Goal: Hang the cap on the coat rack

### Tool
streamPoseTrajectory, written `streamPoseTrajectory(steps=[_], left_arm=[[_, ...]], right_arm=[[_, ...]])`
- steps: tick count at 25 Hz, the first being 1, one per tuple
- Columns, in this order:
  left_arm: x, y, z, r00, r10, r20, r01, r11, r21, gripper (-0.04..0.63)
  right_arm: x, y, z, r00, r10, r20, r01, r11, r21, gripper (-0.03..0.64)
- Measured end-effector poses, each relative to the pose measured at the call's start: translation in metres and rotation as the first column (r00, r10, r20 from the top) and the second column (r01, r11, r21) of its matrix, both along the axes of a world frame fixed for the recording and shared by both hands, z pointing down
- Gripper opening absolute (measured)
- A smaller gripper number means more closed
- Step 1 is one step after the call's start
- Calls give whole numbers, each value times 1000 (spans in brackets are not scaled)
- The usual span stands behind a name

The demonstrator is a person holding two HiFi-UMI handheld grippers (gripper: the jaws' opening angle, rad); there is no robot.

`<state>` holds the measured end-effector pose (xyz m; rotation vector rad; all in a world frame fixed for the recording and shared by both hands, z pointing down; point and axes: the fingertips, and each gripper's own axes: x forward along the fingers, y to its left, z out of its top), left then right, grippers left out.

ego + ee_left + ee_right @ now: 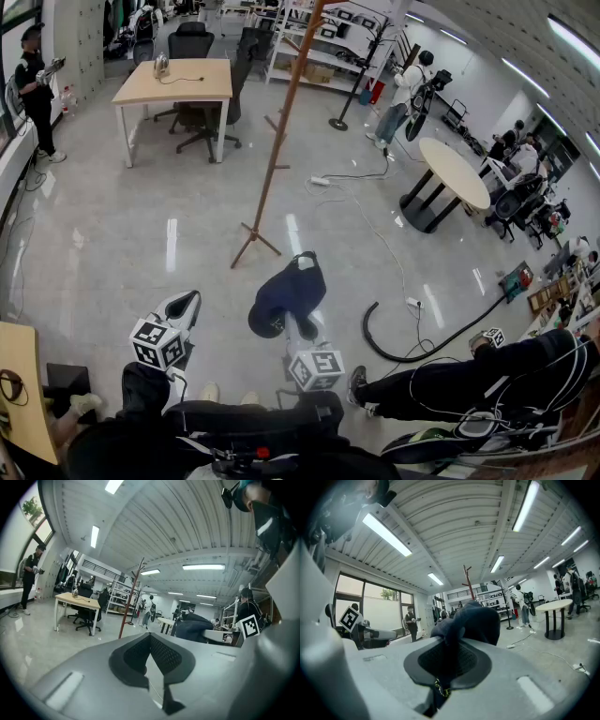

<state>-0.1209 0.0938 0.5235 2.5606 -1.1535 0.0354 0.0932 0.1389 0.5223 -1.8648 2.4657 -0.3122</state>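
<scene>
Navy cap [286,291] — bare floor [187,216] before rack [283,131]

Head camera looks steeply down, hand-held cameras look level; all see the coat rack [281,122]

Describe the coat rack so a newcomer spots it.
Start at the wooden desk at the far left. Just right of it, on open floor, stands the coat rack: a tall reddish-brown wooden pole on splayed feet, unlike the black stand by the shelves.

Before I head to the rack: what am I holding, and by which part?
Right hand-held gripper pinches the cap by its fabric edge; left hand-held gripper shut, empty.
</scene>
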Motion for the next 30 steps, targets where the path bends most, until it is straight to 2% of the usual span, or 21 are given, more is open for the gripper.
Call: streamPoseTrajectory(steps=[12,30], left_arm=[[14,8,1,1000,11,3,-11,1000,-5,3],[62,29,-11,1000,-18,14,18,999,31,3]], right_arm=[[8,8,1,1000,-10,3,10,1000,-4,14],[52,22,-13,999,-47,24,46,998,42,14]])
